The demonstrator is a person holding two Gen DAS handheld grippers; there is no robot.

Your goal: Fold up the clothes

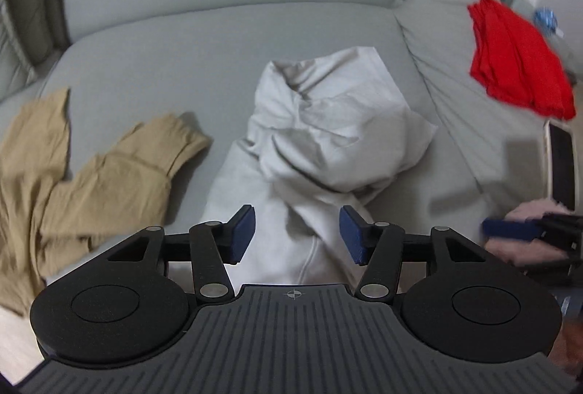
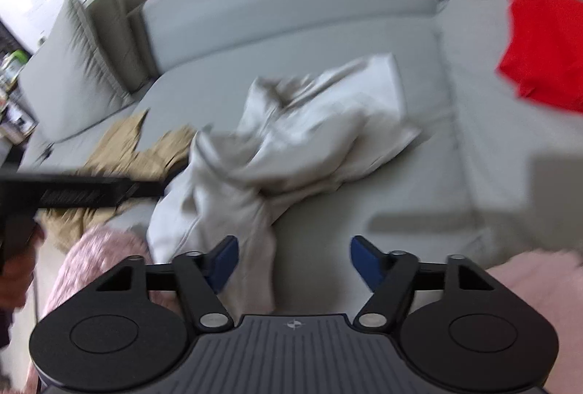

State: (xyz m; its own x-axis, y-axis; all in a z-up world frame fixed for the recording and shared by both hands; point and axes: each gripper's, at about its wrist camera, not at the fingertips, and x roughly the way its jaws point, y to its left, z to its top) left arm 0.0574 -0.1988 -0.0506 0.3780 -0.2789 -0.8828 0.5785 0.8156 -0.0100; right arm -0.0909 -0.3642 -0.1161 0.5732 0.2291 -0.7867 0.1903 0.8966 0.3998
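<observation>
1. The left gripper (image 1: 297, 233) is seen with its blue pads spread wide above the near hem of the pale grey garment (image 1: 328, 132); cloth lies below the gap, but nothing is pinched between the pads.
2. The right gripper (image 2: 293, 264) is likewise held wide apart, with the near right edge of the same garment just beside its left pad; no hold has been taken.
3. The pale grey garment is found crumpled in the middle of the grey sofa seat (image 1: 153, 40), its bulk bunched toward the far side and a flatter part running toward the near edge.
4. A tan garment (image 1: 73, 182) is spread to the left, just beside the grey one, and a red garment (image 1: 517, 59) lies far right on the sofa arm, well apart.
5. A risk is judged that several bunched layers would be taken at once if the pads were closed over the folds, so that the piece would come up as a lump and not be spread.
6. A single thin edge could be missed or could slip, since the hem lies flat on the cushion.
7. The tan garment's near edge could be dragged along, being so close on the left.
8. Pink fluffy fabric (image 2: 98, 255) is seen near the grippers and could be snagged.
9. No basket, box or other container can be made out; the clothes are held by the sofa alone.
</observation>
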